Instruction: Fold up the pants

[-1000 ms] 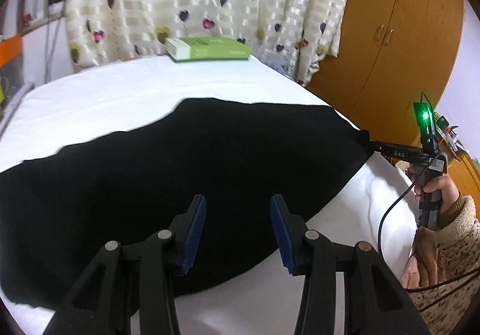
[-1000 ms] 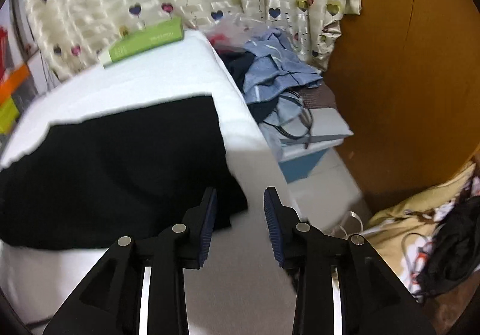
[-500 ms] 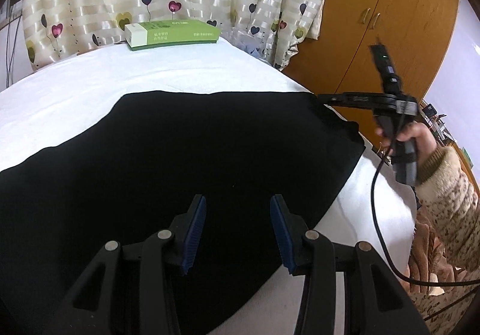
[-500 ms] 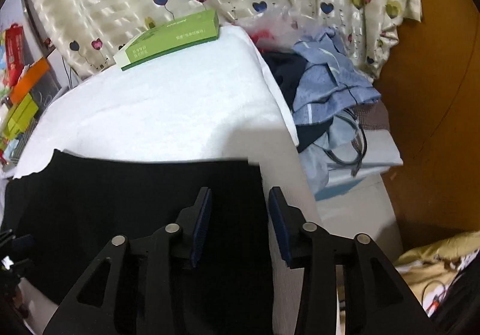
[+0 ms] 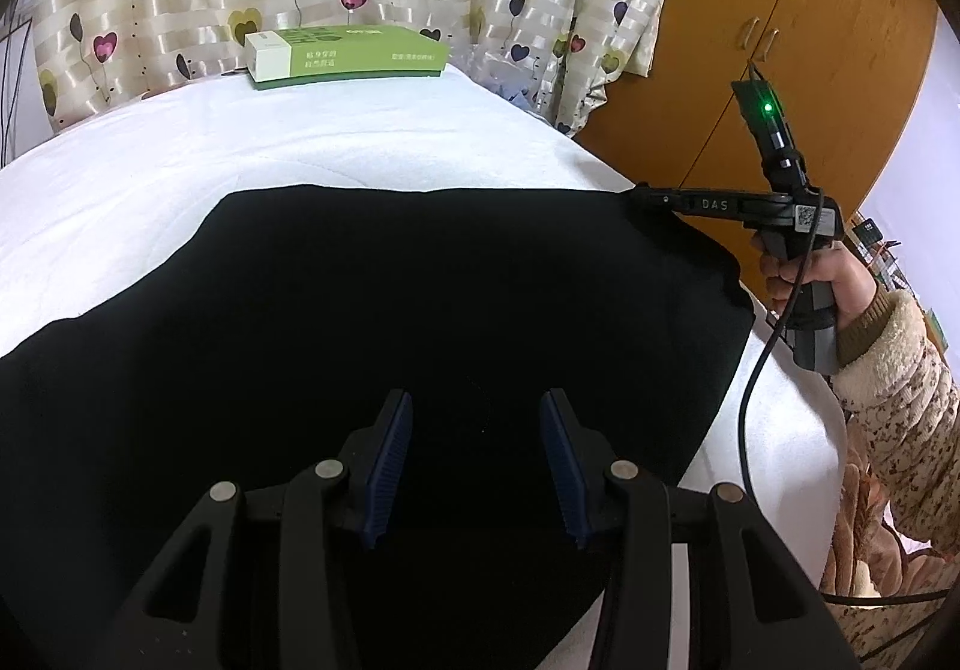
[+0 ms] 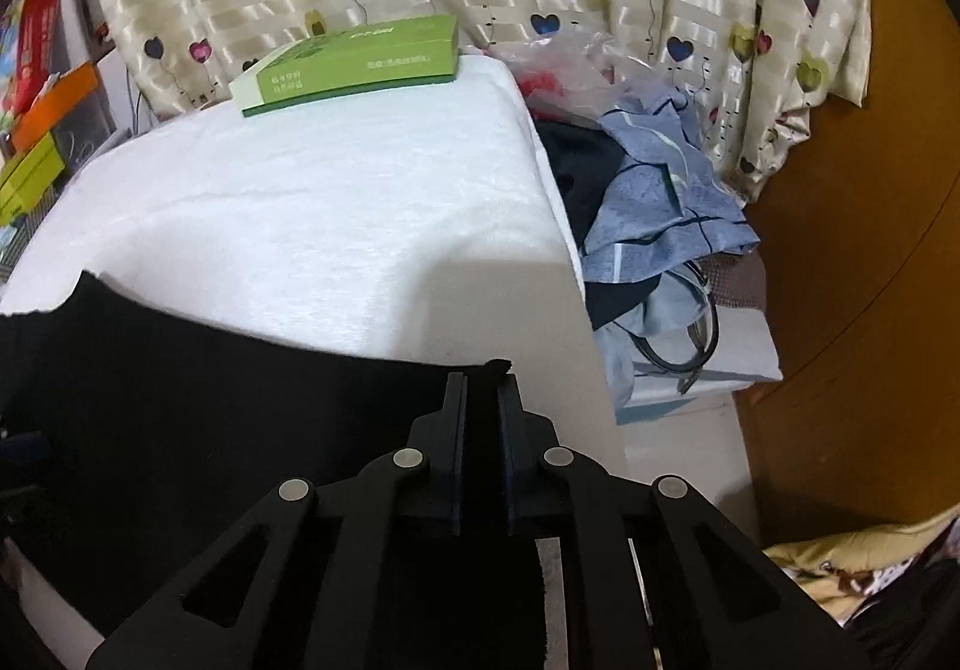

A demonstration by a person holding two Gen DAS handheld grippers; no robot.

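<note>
While the left tool (image 5: 475,460) hung over the near part of the black pants (image 5: 390,346), its jaws stood spread with nothing between them, same gap as a second earlier. From the left wrist view, the pants lay flat across the white bed (image 5: 300,141), and I had drifted further in over the cloth than before. The right tool (image 5: 645,197) showed there at the far right corner of the pants, tip on the fabric edge, with the person's hand (image 5: 804,274) on its grip. A second ago it sat lower at the cloth's right side; it had since moved up to that corner. I couldn't see its jaws from this side, only the profile.

From the right wrist view, the right tool (image 6: 482,418) had changed most: jaws were wide half a second earlier, and were now closing on the corner of the pants (image 6: 210,430), a small tuft of black cloth poking out past the tips. I read that as the corner grip being made, so the first fold could start once the left tool took its own hold. Left was not yet gripping anything.

Hard to read: black pads on black cloth, so how many layers were caught I couldn't tell. The pants' left end ran out of frame in both views. No seams, waistband or legs visible in the dark fabric.
</note>
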